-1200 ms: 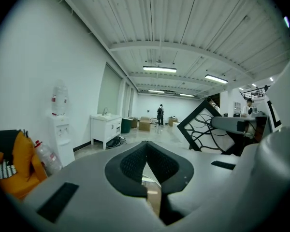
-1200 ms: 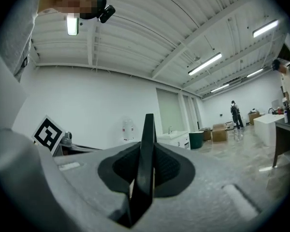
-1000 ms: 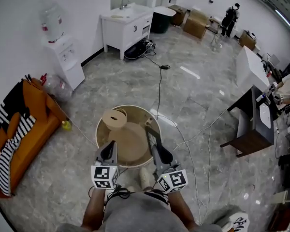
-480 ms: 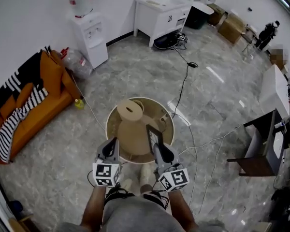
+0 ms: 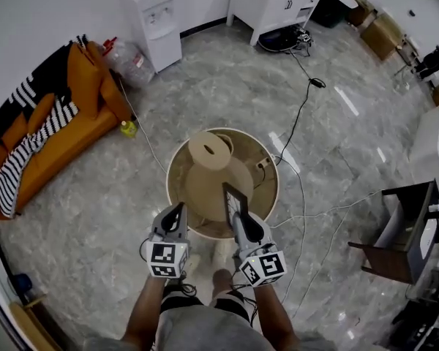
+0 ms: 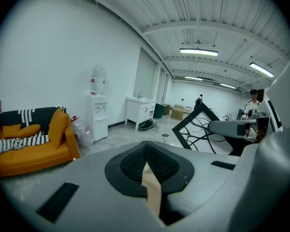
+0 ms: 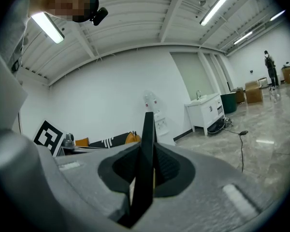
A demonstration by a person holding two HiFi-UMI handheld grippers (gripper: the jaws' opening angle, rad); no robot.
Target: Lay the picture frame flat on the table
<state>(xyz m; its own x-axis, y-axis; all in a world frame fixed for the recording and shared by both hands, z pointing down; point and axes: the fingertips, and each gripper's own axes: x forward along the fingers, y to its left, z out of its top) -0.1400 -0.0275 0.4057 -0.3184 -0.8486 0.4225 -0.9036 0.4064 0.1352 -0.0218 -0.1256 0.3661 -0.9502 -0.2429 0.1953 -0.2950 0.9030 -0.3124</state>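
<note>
A black picture frame [image 5: 232, 199] stands on edge over the near rim of the round beige table [image 5: 271, 189], and my right gripper [image 5: 238, 219] is shut on its lower part. In the right gripper view the picture frame [image 7: 147, 144] shows edge-on, clamped between the jaws. My left gripper [image 5: 178, 212] hangs just left of it, beside the table's near-left rim, shut with nothing in it. From the left gripper view the picture frame [image 6: 196, 121] appears tilted at the right, its patterned face showing. A beige cone-shaped piece [image 5: 218, 185] and a round disc with a hole [image 5: 210, 150] rest on the table.
An orange sofa with a striped blanket [image 5: 47, 141] lines the left wall. A water dispenser [image 5: 158, 22] and a white cabinet [image 5: 278, 2] stand at the back. Cables [image 5: 301, 115] run over the grey floor to the table. A dark desk [image 5: 408, 229] is at the right.
The head view has swung, so the table and room sit differently in the frame. Both grippers keep their pose, and the frame stays in the right gripper.
</note>
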